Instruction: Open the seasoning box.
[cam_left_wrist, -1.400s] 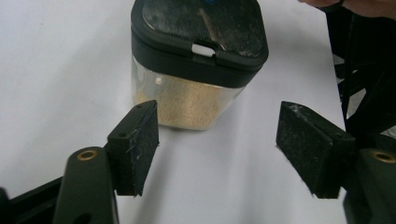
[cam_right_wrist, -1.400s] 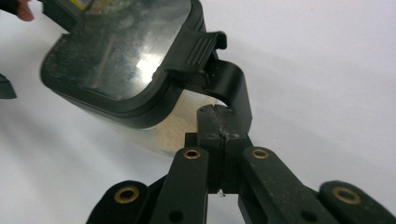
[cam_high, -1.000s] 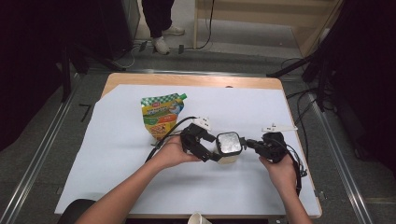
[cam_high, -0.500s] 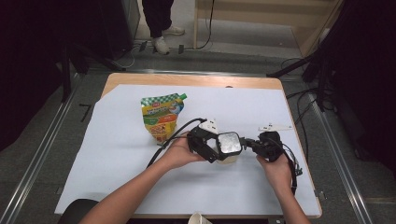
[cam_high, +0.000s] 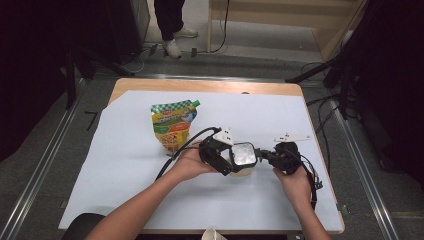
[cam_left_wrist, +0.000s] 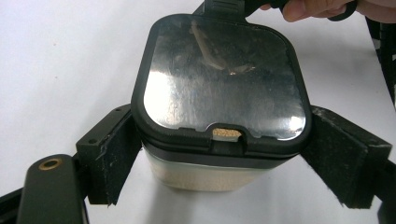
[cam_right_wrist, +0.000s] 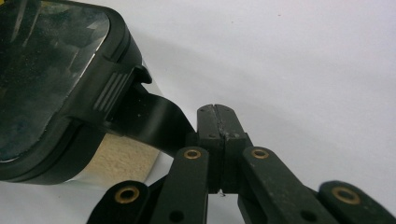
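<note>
Slid a bit right since before: left gripper (cam_high: 226, 161), now clamped on both sides of the jar (cam_left_wrist: 219, 93) mid-table. Right gripper (cam_right_wrist: 217, 122) pinched tight together, touching the black flap (cam_right_wrist: 156, 119) at the lid. No readable words on the pouch (cam_high: 172, 125) behind.

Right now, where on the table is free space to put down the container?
Free: the white sheet left of the left gripper, below the pouch; also the far right part behind the right gripper. Crowded: around the container, between both grippers.
</note>
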